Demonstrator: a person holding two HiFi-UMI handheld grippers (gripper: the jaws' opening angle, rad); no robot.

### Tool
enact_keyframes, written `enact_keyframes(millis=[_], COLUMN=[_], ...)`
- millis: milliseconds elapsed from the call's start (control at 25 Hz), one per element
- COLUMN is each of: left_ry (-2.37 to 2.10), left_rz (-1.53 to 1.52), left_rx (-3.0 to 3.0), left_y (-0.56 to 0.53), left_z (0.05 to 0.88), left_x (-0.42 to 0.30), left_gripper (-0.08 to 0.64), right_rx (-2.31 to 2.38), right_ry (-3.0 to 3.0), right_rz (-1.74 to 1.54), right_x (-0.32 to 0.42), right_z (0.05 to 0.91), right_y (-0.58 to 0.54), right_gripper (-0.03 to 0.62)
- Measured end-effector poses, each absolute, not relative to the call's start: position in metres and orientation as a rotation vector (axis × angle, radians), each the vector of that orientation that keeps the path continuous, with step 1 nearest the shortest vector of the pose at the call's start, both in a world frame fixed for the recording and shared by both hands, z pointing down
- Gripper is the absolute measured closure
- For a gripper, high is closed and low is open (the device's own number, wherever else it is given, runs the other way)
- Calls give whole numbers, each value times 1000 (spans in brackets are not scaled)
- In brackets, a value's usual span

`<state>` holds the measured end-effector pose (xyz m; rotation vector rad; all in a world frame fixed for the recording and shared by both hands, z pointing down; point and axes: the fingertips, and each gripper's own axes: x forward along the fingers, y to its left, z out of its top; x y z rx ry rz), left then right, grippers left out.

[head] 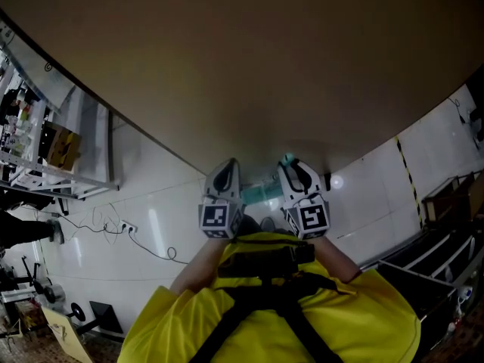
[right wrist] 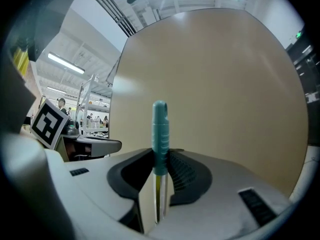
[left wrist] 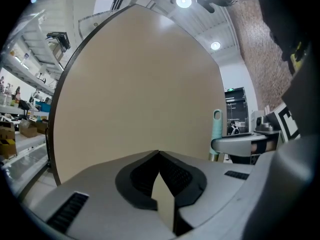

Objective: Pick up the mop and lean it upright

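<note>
The mop shows only as its teal handle end [right wrist: 159, 134], with a thin metal shaft below it. It stands upright between the jaws of my right gripper [right wrist: 160, 156], which is shut on it, close to a beige panel. In the head view the teal handle tip [head: 286, 159] pokes out just past the right gripper [head: 296, 169]. My left gripper [head: 227, 169] is beside it on the left, clear of the mop. Its jaws [left wrist: 159, 154] meet at the tips with nothing between them. From the left gripper view the teal handle [left wrist: 216, 126] rises to the right. The mop head is hidden.
A large beige panel [head: 227, 66] fills the space ahead of both grippers. White floor tiles lie below, with a cable and power strip [head: 128, 229] at the left. Shelving [head: 45, 153] stands at far left, dark racks [head: 446, 240] at right, and a black-and-yellow tape line [head: 408, 176].
</note>
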<state>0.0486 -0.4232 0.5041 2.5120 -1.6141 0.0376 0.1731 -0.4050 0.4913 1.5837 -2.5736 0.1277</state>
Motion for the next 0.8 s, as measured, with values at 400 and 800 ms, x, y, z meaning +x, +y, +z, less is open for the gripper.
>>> enact_keyframes(millis=[400,800], left_ry=[-1594,-1619], left_rz=[113,171], left_rx=[2488,2424], left_y=[-419,-405], left_z=[535,562], left_x=[49,31], left_gripper=[560,560], right_rx=[1614,1568], right_ry=[-2529,-2367], right_rz=[212,319], right_x=[182,160], right_z=[557,678], right_y=[-422,-471], right_gripper=[489,489])
